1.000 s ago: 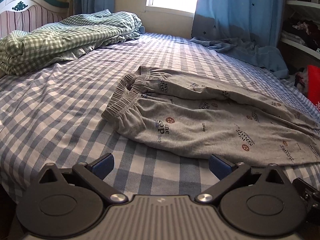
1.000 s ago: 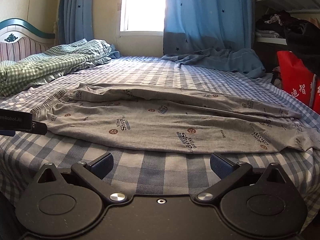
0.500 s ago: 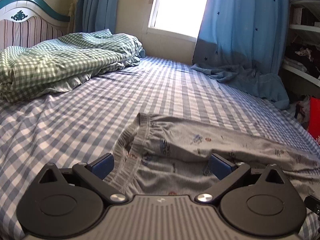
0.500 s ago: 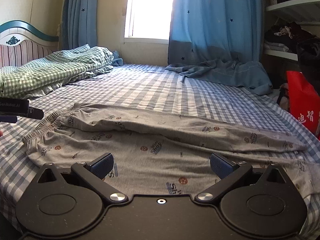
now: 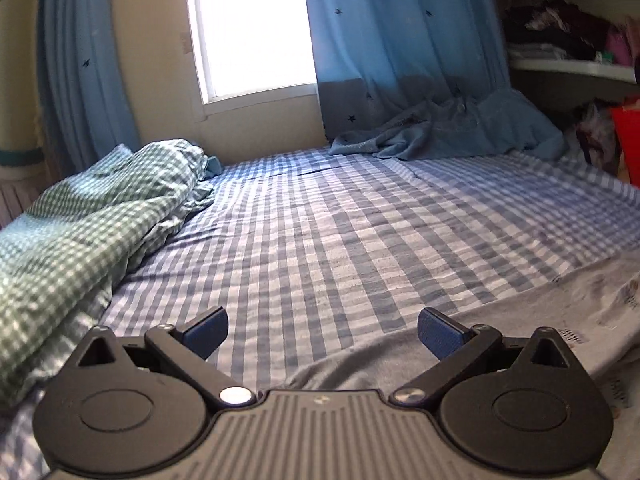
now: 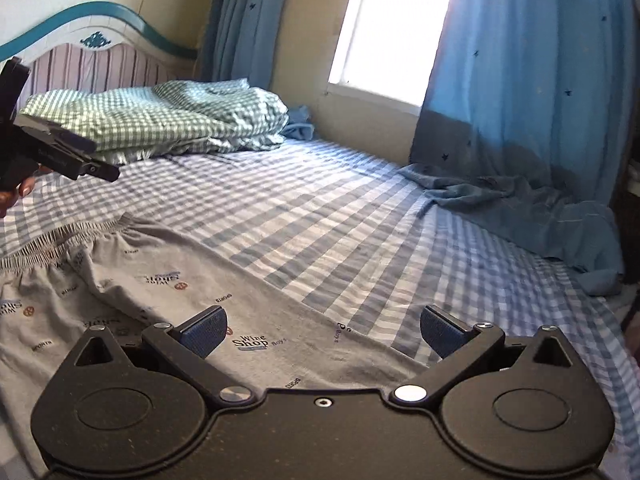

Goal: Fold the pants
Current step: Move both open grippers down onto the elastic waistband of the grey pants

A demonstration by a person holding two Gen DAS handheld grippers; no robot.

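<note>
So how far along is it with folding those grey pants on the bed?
Barely begun. Done: the pants lie spread flat on the checked sheet, waistband toward the headboard, with no fold across them. In hand: nothing; the left gripper and the right gripper are both open and empty, low over the fabric. Left: gripping the cloth and every fold.

Pants (image 6: 168, 292): grey, small printed words and brown dots. Bed sheet (image 5: 360, 232): blue-and-white check. Bunched quilt (image 6: 160, 120): green-and-white check. Curtains (image 5: 400, 40): blue, dark stars. Headboard (image 6: 96, 64): pink stripes, teal trim. Gripper pads (image 6: 204, 330): blue.
</note>
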